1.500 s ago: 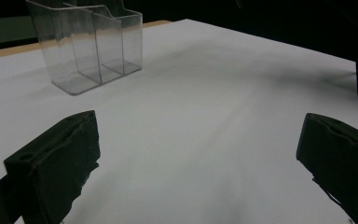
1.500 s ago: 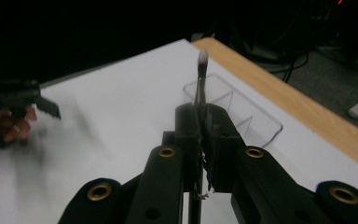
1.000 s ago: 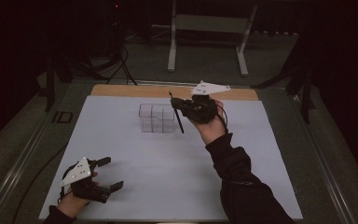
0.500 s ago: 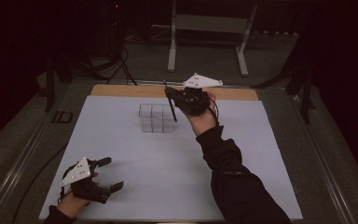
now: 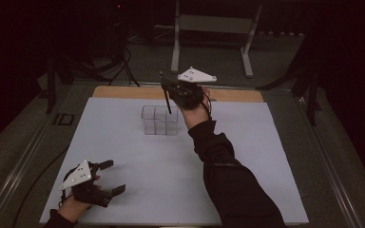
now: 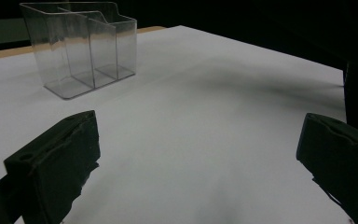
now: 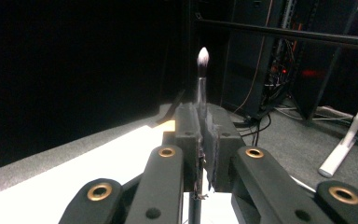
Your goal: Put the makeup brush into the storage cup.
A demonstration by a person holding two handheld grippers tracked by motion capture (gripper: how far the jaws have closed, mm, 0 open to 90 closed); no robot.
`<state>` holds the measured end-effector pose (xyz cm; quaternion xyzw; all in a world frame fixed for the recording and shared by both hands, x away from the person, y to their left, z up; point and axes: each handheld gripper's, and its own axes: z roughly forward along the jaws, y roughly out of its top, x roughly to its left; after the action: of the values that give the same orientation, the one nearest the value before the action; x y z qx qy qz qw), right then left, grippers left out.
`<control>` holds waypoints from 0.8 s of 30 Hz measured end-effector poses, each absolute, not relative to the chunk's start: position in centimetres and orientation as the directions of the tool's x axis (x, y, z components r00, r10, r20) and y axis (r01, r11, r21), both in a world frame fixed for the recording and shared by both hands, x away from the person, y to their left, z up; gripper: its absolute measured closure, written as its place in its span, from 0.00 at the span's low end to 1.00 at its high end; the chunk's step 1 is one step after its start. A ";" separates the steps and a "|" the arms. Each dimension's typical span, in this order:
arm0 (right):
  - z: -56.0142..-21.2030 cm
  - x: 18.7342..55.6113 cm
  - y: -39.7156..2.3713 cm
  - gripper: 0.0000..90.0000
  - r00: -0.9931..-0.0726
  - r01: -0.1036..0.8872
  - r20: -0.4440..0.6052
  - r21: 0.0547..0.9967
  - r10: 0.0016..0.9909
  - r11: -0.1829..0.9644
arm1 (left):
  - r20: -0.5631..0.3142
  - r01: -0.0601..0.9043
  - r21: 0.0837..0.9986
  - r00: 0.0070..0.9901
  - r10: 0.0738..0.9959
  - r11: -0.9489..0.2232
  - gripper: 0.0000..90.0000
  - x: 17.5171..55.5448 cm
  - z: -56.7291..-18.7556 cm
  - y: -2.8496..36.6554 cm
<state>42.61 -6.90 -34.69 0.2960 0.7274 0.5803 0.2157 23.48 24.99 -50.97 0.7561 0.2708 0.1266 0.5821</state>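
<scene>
Room, high view: dark workshop, a metal stand and cables beyond the table; the table (image 5: 123,92) carries a white sheet (image 5: 180,190).
Organizer, high view: clear plastic organizer (image 5: 159,120) with several compartments, upright on the far half of the sheet, nothing seen inside.
Right gripper, high view: right gripper (image 5: 167,85) raised just behind and above the organizer, clamped on a thin dark brush (image 5: 168,101) that hangs down toward the far compartments; whether its lower end is inside one cannot be told.
Left gripper, high view: left gripper (image 5: 110,176) resting low at the near left corner of the sheet, jaws spread, nothing between them.
Left gripper view: both black jaws wide apart over bare sheet; the organizer (image 6: 81,46) stands well ahead, its dividers plain.
Right gripper view: jaws pressed together on the brush (image 7: 201,88) at mid-handle; the pale bristle tuft points up, the handle runs down below the pads.
Handling, judged: brush is light, stiff in the handle, soft at the tuft; the slim smooth shaft may pivot or slip in the pads, so a mid-handle hold clear of the bristles suits it.
Caution, judged: the organizer is light and rigid and could tip or slide if the handle knocks a wall.
</scene>
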 end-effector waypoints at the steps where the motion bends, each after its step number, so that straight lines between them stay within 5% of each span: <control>1: -34.8 42.9 -6.8 0.94 -0.727 0.178 0.029 0.973 0.686 0.147 | -0.125 0.262 0.949 0.822 0.556 -0.174 0.01 23.5 -51.0 25.0; 24: -36.1 45.7 -4.9 0.94 -0.688 0.171 0.050 0.981 0.724 0.095 | -0.122 0.258 0.950 0.826 0.551 -0.177 0.01 23.4 -50.9 25.1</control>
<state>45.67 -4.87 -36.13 0.3188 0.7022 0.5924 0.2333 23.43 25.07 -50.95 0.7567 0.2673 0.1257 0.5833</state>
